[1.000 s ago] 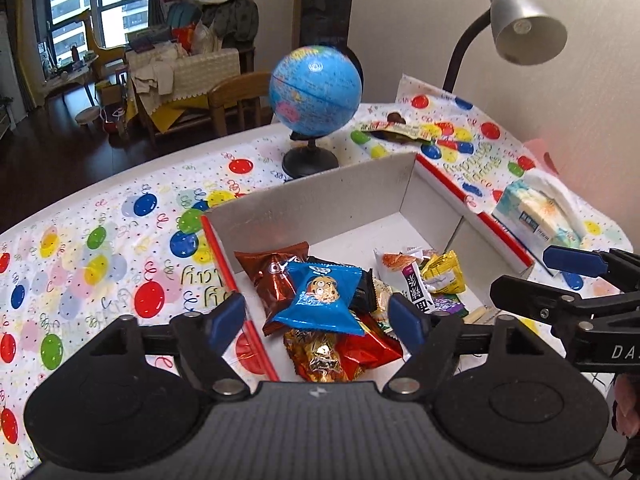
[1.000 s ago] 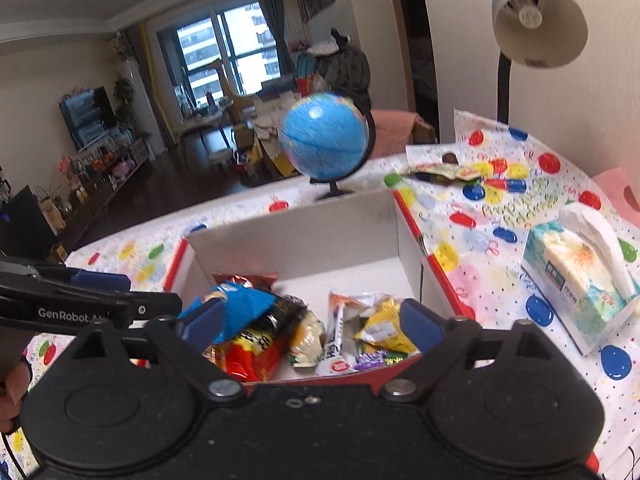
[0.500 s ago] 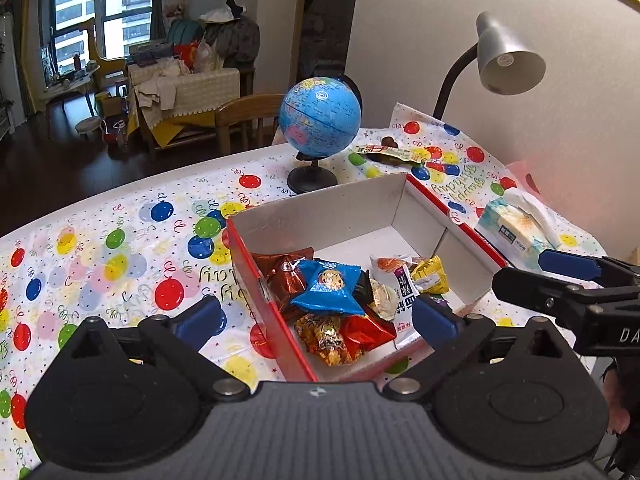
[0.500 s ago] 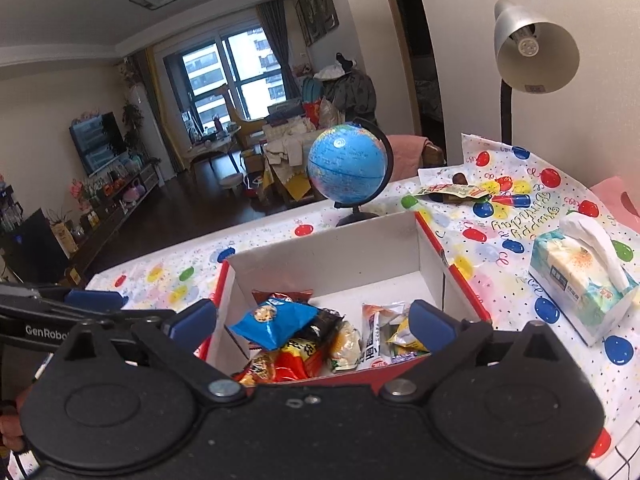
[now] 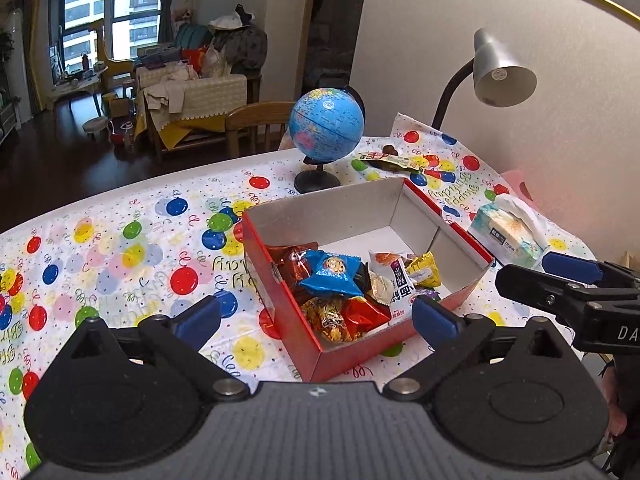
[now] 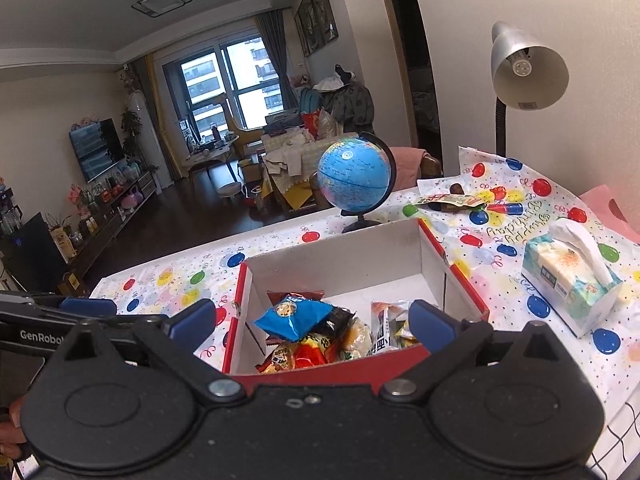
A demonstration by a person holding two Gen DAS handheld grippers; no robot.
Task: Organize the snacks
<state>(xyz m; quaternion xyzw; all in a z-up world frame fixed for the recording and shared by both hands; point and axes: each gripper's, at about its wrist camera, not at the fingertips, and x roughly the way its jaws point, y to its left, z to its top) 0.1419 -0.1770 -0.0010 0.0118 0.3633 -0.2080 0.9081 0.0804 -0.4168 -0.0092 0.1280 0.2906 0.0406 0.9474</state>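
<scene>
Red-sided box (image 5: 292, 316) is holding the snacks (image 5: 352, 284); both grippers' jaws, having just been opening, are standing wide and empty, so next reach squarely for the stray packet (image 5: 388, 158).

A red box (image 5: 288, 300) with white inside sits open at frame centre; wrapped snacks (image 5: 348, 292) are heaped in its near end, a blue packet (image 5: 334, 274) on top.

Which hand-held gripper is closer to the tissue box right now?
Right. The right hand-held gripper hovers open over the box's near edge, with the tissue box just off its right side. The left hand-held gripper sits farther left, beyond the snack box.
</scene>
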